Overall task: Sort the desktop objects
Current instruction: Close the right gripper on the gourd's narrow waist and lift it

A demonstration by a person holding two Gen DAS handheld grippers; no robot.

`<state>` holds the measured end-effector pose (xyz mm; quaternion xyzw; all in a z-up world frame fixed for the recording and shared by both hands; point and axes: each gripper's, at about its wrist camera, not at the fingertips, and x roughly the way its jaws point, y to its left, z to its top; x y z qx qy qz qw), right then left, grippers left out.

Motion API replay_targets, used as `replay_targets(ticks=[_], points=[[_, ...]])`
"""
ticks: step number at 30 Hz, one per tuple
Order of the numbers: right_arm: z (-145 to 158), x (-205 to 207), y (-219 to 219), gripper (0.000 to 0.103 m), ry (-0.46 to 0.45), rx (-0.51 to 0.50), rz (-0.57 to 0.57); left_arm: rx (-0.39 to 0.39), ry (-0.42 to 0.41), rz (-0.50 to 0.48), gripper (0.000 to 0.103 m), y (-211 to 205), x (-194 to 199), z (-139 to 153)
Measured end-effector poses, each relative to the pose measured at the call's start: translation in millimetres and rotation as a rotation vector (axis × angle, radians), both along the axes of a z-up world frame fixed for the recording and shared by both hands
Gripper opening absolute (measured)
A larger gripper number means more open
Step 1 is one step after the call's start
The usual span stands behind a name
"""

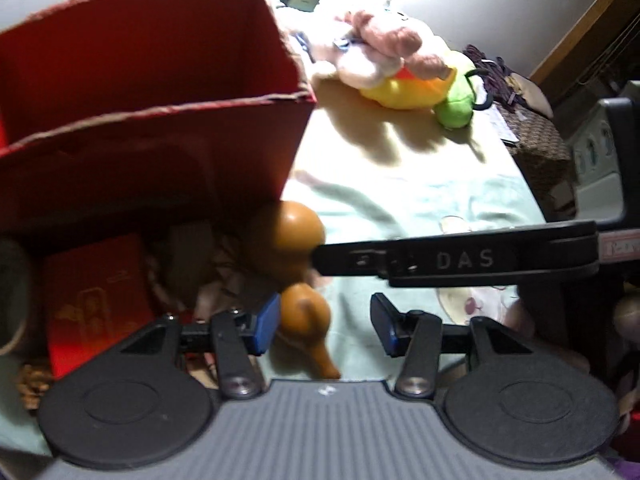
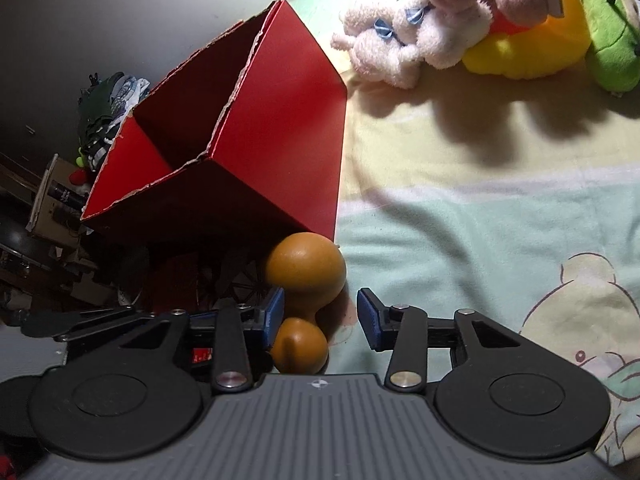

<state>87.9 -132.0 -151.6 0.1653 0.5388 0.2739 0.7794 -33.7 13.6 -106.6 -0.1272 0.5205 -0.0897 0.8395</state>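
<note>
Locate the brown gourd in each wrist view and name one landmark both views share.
Left wrist: gourd lies low, left of centre, beside the left blue pad, below the box's corner.
Right wrist: gourd lies low, centre-left, against the left pad.
Shared landmark: the red cardboard box, just above the gourd.

A home bedroom: a bed with a cartoon-printed sheet (image 2: 500, 240), plush toys (image 2: 460, 20) piled beyond the red cardboard box (image 2: 280, 120), clothes heaped (image 2: 108, 108) left of that box.

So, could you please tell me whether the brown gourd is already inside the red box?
Out. The gourd lies on the bedsheet against the red box's front corner, outside its walls.
</note>
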Motion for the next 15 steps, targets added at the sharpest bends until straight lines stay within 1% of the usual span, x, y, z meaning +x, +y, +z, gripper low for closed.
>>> replay_targets(ticks=[3, 9, 13, 15], points=[[-5, 4, 2, 0.045, 0.037, 0.022, 0.025, 0.003, -0.001, -0.014, 0.051, -3, 6, -6], [-14, 10, 8, 0.045, 0.086, 0.033, 0.046, 0.018, 0.052, -0.025, 0.050, -6, 19, -27], [-20, 11, 13, 0.046, 0.112, 0.048, 0.060, 0.027, 0.076, -0.004, 0.048, -3, 26, -37], [-22, 10, 15, 0.047, 0.117, 0.053, 0.066, 0.025, 0.095, 0.005, 0.043, 0, 28, -44]])
